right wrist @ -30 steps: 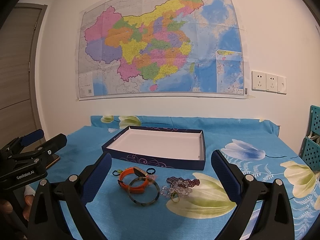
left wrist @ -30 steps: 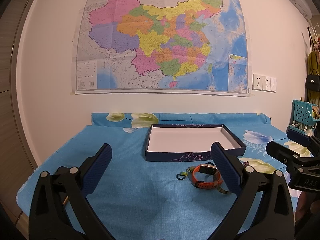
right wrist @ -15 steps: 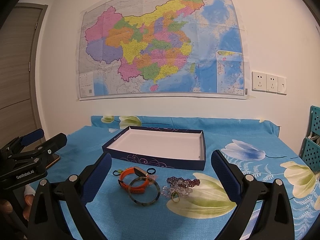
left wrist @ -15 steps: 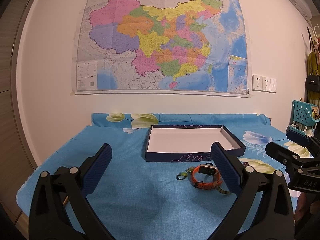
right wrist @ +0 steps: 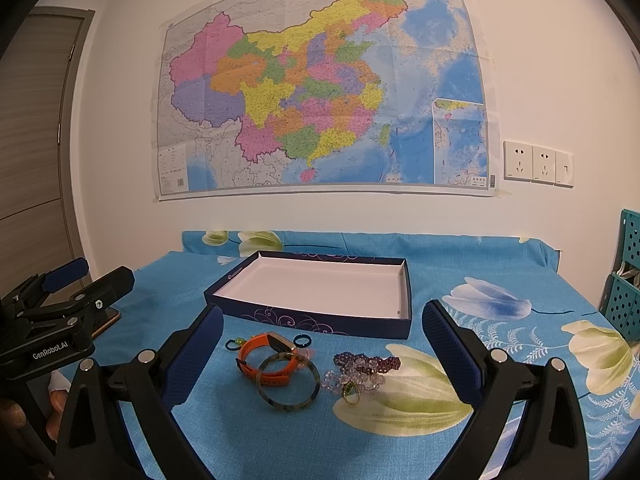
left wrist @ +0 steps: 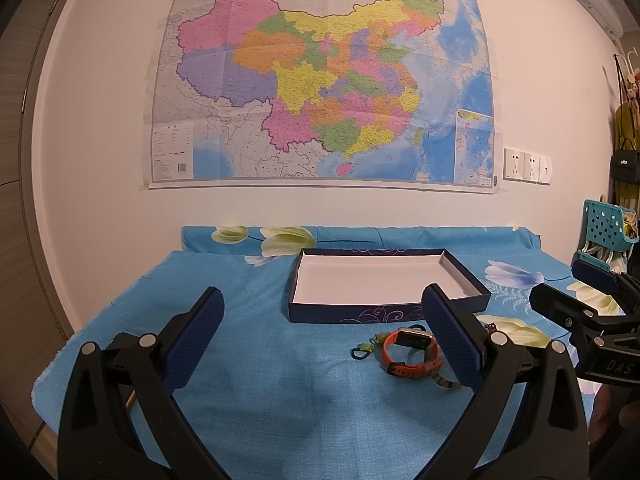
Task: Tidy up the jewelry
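With both the left gripper (left wrist: 320,336) and right gripper (right wrist: 322,350) spread wide and empty, a grab at the marbled bangle (right wrist: 288,381) overlapping the orange watch (right wrist: 266,356), just in front of the box (right wrist: 316,316), could drag both.

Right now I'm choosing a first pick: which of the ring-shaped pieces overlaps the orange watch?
The mottled green bangle; it rests against the orange watch. The small dark ring lies apart.

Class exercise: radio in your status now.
Left gripper and right gripper open, empty. Jewelry on cloth, box empty. Nothing in the way.
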Demonstrator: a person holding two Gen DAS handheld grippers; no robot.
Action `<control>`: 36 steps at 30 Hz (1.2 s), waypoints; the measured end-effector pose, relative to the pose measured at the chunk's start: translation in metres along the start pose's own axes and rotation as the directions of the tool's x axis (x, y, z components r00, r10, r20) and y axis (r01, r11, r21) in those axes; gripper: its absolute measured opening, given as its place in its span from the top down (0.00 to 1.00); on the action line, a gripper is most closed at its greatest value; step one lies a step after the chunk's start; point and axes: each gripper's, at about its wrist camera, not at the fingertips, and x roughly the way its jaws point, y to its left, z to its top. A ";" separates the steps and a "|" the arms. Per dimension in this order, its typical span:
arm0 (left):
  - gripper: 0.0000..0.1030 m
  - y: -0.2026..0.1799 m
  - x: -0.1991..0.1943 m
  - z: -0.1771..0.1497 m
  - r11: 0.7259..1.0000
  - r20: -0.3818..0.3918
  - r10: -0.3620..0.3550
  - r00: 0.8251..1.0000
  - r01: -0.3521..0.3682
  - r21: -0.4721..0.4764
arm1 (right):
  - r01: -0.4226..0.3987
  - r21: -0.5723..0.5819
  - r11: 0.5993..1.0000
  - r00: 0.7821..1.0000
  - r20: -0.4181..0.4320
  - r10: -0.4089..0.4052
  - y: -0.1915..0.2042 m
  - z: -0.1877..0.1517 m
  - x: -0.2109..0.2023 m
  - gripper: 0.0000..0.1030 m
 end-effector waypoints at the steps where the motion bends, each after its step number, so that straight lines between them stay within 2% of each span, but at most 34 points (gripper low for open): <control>1: 0.05 0.001 0.000 0.000 1.000 0.001 0.000 1.000 0.000 0.001 | 0.000 0.000 1.000 1.000 -0.001 0.000 -0.001 0.000 0.000 0.06; 36: 0.05 -0.002 -0.004 0.003 1.000 0.001 -0.003 1.000 0.003 -0.001 | -0.002 0.008 1.000 1.000 0.005 0.002 -0.002 -0.001 -0.001 0.07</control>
